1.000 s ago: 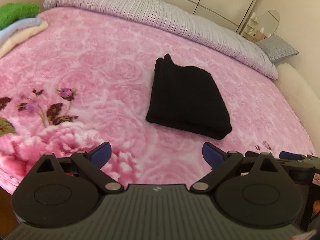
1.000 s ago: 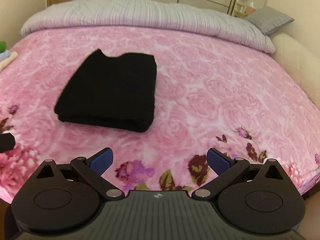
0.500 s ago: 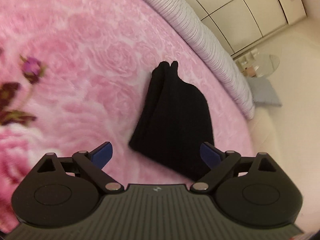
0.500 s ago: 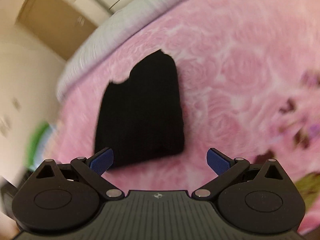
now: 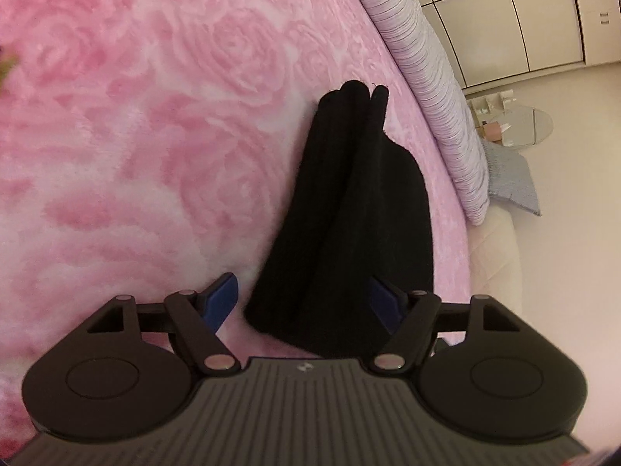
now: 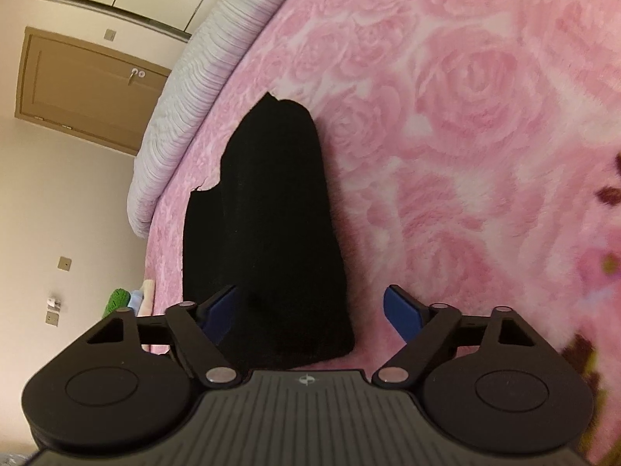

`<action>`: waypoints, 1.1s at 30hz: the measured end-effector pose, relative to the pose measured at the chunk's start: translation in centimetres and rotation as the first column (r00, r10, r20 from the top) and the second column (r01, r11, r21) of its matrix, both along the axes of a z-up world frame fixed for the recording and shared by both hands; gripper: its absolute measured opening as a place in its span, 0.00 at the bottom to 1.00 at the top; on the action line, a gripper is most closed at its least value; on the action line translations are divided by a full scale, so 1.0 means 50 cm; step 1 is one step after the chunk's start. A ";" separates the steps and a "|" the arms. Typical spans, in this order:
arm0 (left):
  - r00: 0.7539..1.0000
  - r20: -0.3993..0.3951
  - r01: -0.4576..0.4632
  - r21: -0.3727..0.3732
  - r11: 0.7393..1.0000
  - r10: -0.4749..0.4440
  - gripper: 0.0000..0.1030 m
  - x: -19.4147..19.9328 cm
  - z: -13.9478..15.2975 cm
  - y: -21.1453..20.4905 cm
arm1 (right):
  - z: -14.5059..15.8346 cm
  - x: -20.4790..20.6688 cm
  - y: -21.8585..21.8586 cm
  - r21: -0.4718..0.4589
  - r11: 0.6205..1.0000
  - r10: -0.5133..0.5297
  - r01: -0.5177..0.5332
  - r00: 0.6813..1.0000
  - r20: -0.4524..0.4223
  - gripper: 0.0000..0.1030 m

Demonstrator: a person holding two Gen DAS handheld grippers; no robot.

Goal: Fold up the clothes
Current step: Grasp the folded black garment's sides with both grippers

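A folded black garment [image 5: 349,209] lies on the pink rose-patterned bedspread [image 5: 136,136]. My left gripper [image 5: 304,303] is open and rolled on its side, and the garment's near left corner sits between its blue pads, one on each side of the fold stack. In the right wrist view the same garment [image 6: 268,225] shows. My right gripper [image 6: 312,310] is open and also rolled, with the garment's near right corner between its pads.
A grey-lilac ribbed blanket [image 5: 431,70] runs along the bed's far edge, with a grey pillow [image 5: 508,171] and wardrobes beyond. A green, blue and cream stack of folded items [image 6: 128,301] lies at the bed's left side. A brown door [image 6: 85,85] stands behind.
Both grippers have rolled sideways and moved in from the bed's front edge to the garment's near corners, which now sit between the open jaws. The garment has not moved.
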State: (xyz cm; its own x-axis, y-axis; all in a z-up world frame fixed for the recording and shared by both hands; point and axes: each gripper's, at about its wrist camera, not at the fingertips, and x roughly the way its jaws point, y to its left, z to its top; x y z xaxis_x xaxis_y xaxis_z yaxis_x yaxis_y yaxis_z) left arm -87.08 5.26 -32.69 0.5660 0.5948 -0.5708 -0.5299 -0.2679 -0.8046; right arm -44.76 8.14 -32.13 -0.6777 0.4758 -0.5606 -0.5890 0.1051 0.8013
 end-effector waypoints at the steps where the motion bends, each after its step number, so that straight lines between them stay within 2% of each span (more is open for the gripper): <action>1: 1.000 0.017 -0.001 0.000 1.000 0.001 0.66 0.000 -0.004 0.006 | -0.007 0.000 0.005 -0.006 1.000 -0.002 0.002 1.000 -0.013 0.79; 5: 0.997 0.076 -0.009 0.000 1.000 0.009 0.61 0.001 -0.024 0.031 | -0.023 0.004 0.023 -0.022 1.000 -0.020 0.018 0.998 -0.063 0.79; 10: 0.994 0.112 0.000 0.010 1.000 -0.001 0.59 0.009 -0.035 0.059 | -0.034 -0.001 0.053 -0.033 0.999 -0.025 0.021 0.995 -0.099 0.78; 18: 0.988 0.140 0.061 0.015 0.998 -0.063 0.49 0.026 -0.051 0.114 | -0.040 -0.049 0.111 -0.022 1.000 0.001 -0.002 0.998 -0.067 0.76; 22: 0.982 0.166 0.085 0.022 0.996 -0.088 0.40 0.020 -0.064 0.122 | -0.048 -0.080 0.145 -0.009 0.999 0.043 -0.043 0.998 -0.043 0.69; 26: 0.977 0.181 0.111 0.035 0.993 -0.116 0.33 0.019 -0.069 0.126 | -0.057 -0.090 0.164 -0.006 0.997 0.079 -0.079 0.996 -0.030 0.53; 29: 0.975 0.170 0.138 0.034 0.990 -0.141 0.32 0.021 -0.058 0.136 | -0.055 -0.085 0.162 -0.029 0.997 0.071 -0.072 0.996 -0.045 0.49; 33: 0.972 0.190 0.136 0.034 0.990 -0.140 0.31 0.011 -0.023 0.140 | -0.019 -0.093 0.167 -0.092 0.994 0.050 -0.055 0.997 -0.057 0.46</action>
